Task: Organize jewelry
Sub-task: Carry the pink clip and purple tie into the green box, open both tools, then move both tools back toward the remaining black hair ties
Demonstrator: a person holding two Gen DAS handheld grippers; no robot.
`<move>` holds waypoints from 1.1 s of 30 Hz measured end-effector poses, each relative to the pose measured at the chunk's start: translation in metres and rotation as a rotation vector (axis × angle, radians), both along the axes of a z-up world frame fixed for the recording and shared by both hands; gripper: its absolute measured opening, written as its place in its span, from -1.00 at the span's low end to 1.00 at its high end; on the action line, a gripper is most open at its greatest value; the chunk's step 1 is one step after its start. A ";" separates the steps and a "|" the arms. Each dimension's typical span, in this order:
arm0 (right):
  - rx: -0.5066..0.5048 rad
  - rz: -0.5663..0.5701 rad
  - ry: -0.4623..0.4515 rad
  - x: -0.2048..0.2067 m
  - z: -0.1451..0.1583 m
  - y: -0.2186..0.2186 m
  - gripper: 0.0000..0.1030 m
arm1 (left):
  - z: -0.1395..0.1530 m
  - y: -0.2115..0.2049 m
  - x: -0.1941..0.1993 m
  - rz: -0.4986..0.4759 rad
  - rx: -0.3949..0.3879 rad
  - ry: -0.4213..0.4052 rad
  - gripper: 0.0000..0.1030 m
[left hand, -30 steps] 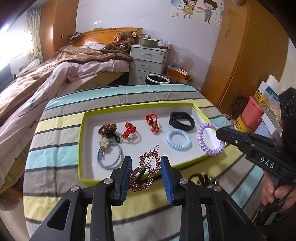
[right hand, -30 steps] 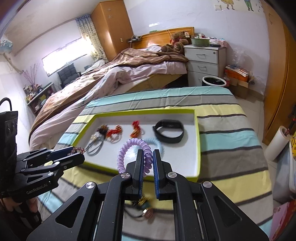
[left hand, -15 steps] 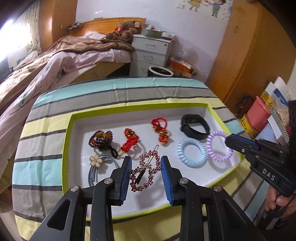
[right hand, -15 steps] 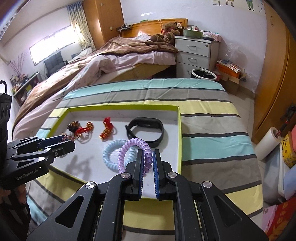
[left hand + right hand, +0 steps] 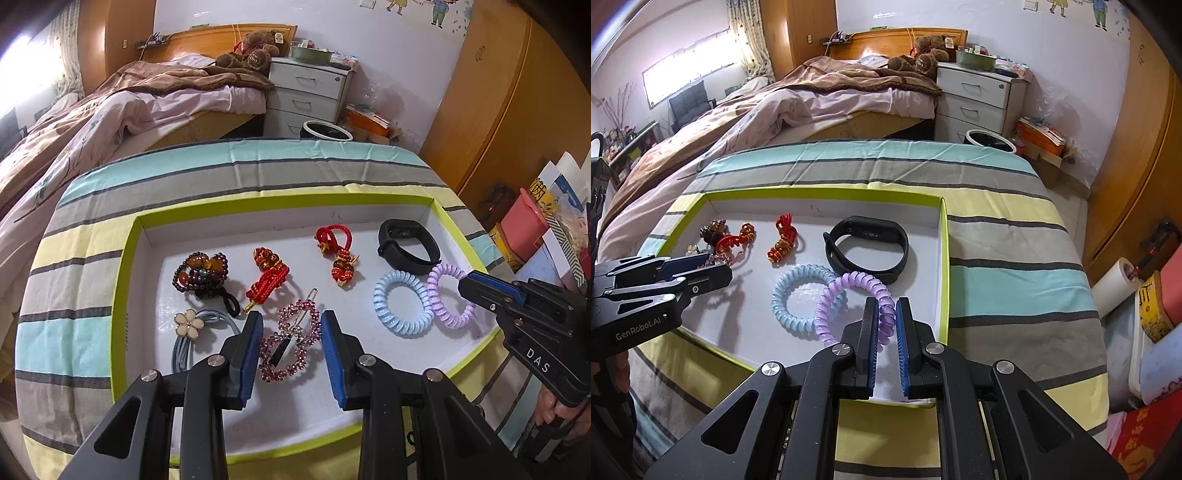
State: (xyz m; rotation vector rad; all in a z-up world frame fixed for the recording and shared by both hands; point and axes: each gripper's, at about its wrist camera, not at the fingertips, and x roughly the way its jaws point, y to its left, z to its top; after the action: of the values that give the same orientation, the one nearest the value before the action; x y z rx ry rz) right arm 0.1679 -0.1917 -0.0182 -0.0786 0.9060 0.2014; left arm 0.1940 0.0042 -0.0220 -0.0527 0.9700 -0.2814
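You've got two spiral hair ties, blue (image 5: 402, 308) and purple (image 5: 448, 295); two red knot charms (image 5: 267, 277) (image 5: 338, 254); one black band (image 5: 408, 245), one rhinestone clip (image 5: 290, 339), one beaded tie (image 5: 201, 273), one flower tie (image 5: 190, 323).

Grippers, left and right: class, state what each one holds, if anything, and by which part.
Right gripper: the purple coil tie, pinched at its near arc. Left gripper: the pink hair clip, held across its beaded sides between wide-set jaws.

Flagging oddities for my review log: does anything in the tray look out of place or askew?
Only slightly: the lilac spiral hair tie, pinched in the right claw, overlaps the pale blue spiral hair tie. Nothing looks damaged.
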 end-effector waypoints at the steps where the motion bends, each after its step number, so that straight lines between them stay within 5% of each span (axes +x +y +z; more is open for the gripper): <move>1: -0.004 0.001 0.002 0.000 -0.001 0.001 -0.81 | -0.001 0.000 0.000 0.000 -0.003 0.005 -0.37; 33: -0.009 -0.013 -0.015 -0.003 -0.001 0.001 -0.70 | -0.001 0.000 -0.003 0.004 -0.008 -0.003 -0.16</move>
State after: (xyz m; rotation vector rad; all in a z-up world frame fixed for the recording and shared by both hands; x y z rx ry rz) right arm 0.1654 -0.1904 -0.0188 -0.0821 0.8920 0.1843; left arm 0.1912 0.0041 -0.0229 -0.0619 0.9661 -0.2814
